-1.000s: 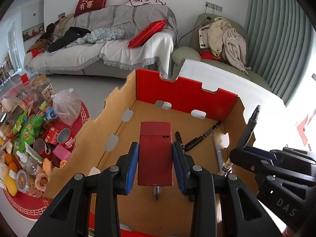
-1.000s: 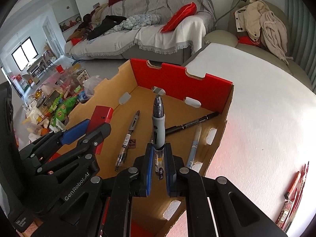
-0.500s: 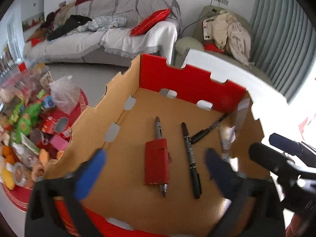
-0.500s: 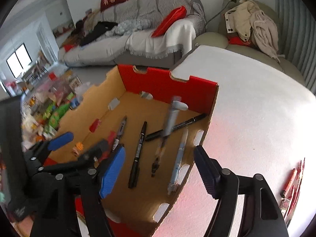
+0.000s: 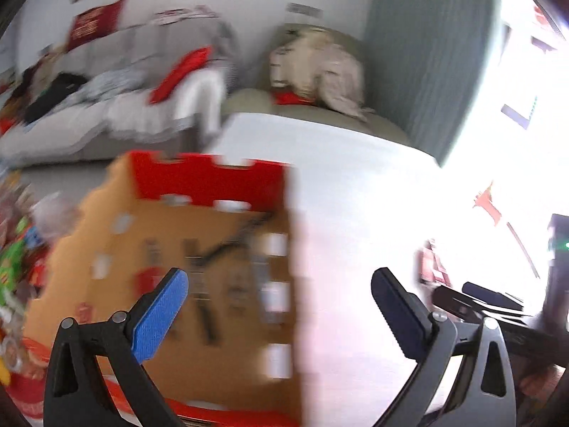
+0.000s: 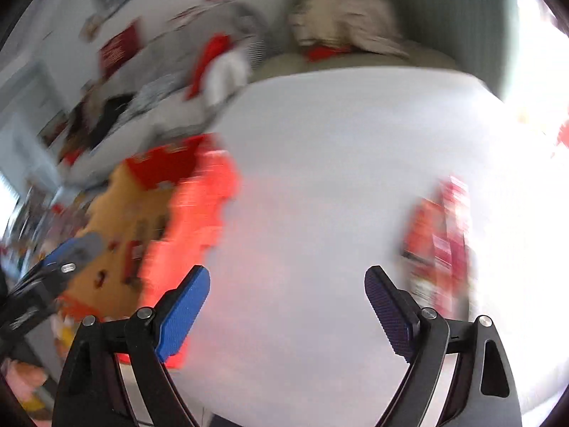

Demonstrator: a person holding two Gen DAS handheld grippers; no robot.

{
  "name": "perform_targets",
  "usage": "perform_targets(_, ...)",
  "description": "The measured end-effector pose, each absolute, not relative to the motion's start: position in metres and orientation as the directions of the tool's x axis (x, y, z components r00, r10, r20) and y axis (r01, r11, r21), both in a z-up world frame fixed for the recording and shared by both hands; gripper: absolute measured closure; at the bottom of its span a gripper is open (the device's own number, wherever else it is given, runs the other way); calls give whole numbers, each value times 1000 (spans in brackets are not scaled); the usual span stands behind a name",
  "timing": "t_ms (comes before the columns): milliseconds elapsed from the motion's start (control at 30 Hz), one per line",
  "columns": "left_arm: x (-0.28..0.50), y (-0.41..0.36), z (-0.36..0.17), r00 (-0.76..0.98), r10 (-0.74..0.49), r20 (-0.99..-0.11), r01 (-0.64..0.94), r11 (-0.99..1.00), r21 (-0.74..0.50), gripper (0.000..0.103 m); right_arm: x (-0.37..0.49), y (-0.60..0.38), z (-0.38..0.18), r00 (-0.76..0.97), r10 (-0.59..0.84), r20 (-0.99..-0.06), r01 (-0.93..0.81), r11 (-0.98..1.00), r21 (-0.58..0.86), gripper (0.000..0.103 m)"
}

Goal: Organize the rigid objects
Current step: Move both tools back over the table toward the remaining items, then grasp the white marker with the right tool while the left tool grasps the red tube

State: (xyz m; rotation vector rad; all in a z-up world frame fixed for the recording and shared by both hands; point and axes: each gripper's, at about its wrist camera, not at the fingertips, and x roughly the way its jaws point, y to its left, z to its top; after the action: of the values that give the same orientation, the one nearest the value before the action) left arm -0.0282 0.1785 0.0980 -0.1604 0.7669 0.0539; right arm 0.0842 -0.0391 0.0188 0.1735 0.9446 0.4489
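Right wrist: cardboard box left of empty (opening) tongs

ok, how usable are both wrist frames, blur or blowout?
Left wrist: motion-smeared; cardboard box readable, pens inside only streaks; right edge blown out by window glare. Right wrist: heavier smear; box and red items on the white table unreadable. Gripper fingers sharp in both.

Both views motion-blurred. Pens in box only dark smears, count unclear. Red items on table unreadable. Box bottom edge cut off by frame.
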Motion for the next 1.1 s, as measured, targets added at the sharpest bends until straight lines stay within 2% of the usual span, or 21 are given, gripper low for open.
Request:
perform_targets(100, -12, 119, 90, 693, -67, -717, 8, 996, -85, 0, 85, -101, -1, 527, 364, -768, -137, 928, 346, 13)
perform_targets(233, 23, 44, 60, 631, -71, -772, 123, 992, 9, 0, 86, -160, -31, 506, 286, -814, -2, 944, 331, 13)
perform_targets(367, 66, -13, 32, 589, -44, -807, 199, 976, 93, 0, 84, -198, -54, 487, 212, -847, 60, 960, 274, 13)
perform_targets(500, 105, -42, 13, 576, 19, -817, 219, 960, 177, 0, 81, -224, -63, 484, 242, -841, 80, 945, 318, 13)
perform_targets(767, 149, -56, -31, 481, 110, -870, 217, 946, 240, 0, 83, -234, -64, 477, 298, -827, 39, 933, 358, 12)
perform_targets(900, 160, -51, -33, 477, 101, -873, 192, 957, 216, 0, 85, -232, -67, 476, 313, -822, 8, 933, 360, 7)
perform_targets(1033, 167, -30, -32, 510, 204, -836, 98, 951, 292, 0, 83, -225, -67, 470, 311, -826, -28, 940, 339, 3)
perform_targets(1100, 164, -12, -33, 497, 201, -844, 54, 964, 262, 0, 85, -225, -68, 469, 308, -828, -20, 941, 338, 3)
